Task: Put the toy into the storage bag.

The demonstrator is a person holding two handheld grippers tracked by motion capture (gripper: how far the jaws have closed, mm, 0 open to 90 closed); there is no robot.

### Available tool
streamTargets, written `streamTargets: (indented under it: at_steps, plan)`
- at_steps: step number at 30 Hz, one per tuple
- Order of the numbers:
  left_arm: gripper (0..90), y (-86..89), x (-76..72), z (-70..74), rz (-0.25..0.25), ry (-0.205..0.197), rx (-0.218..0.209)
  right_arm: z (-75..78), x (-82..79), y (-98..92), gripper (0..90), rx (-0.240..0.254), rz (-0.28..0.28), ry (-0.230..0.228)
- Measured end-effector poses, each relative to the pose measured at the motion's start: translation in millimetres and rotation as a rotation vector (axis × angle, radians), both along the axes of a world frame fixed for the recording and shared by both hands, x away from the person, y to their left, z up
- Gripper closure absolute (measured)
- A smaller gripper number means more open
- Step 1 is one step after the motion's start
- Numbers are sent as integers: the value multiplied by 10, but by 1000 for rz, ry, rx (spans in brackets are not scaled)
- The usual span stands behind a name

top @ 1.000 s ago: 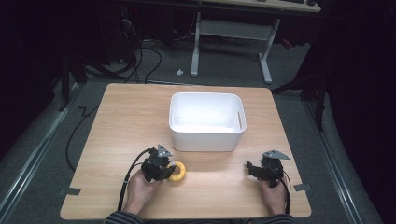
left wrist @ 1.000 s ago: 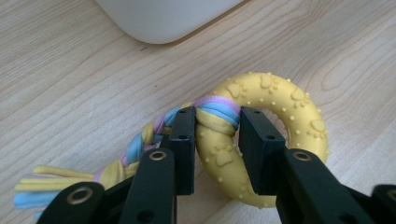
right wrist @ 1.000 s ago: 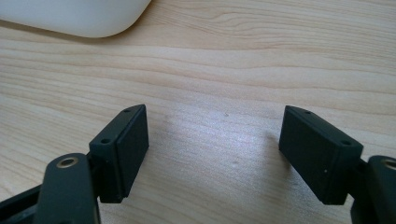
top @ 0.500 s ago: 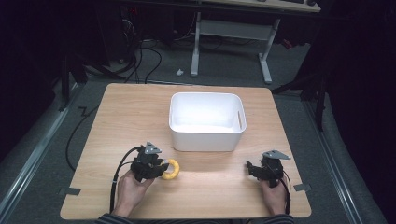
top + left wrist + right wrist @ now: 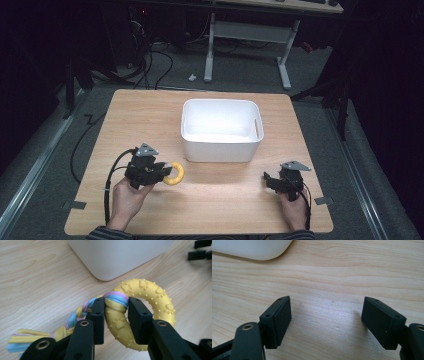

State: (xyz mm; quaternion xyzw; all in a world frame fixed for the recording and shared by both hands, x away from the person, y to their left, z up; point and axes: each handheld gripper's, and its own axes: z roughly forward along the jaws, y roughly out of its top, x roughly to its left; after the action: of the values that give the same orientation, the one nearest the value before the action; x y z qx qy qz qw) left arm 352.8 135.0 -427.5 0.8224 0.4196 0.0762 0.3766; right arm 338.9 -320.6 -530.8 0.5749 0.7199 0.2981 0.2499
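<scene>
Nearest the person, the left gripper (image 5: 161,171) is held above the front-left part of the wooden surface (image 5: 220,205). Its fingers (image 5: 98,315) are clamped on the yellow rubber ring (image 5: 140,302) of a dog toy, at the spot where a braided rope (image 5: 75,316) in yellow, blue and purple is knotted round it. The ring carries raised paw prints and small studs. The rope runs back from the knot between the fingers and ends in a loose fringe at the lower left of the left gripper view. In the high view the ring (image 5: 175,173) projects from the gripper toward the middle of the surface, short of the bin.

The right gripper (image 5: 272,181) sits low over the front-right part of the surface. Its fingers (image 5: 279,317) stand wide apart with bare wood between them; nothing is held.

Farther back, a white plastic bin (image 5: 220,147) stands upright near the centre of the surface, well apart from both grippers. It is rectangular with rounded corners and a slot handle in its right wall. Its interior appears empty: plain white floor and walls.
</scene>
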Motion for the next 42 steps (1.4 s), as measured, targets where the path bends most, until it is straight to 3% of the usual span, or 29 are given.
streamTargets:
  at_steps: [5, 22, 35, 42]
  plan:
    - [673, 39, 1, 123, 0, -19, 19, 0, -2, 3, 241, 1, -3, 1]
    - [672, 88, 140, 518, 13, -41, -21, -2, -2, 11, 239, -2, -11, -4]
    - [672, -67, 330, 871, -3, -66, 69, -2, -7, 19, 239, 1, -19, -2]
    - [673, -219, 422, 1003, -20, -82, 70, -2, -7, 19, 239, 1, -19, -2]
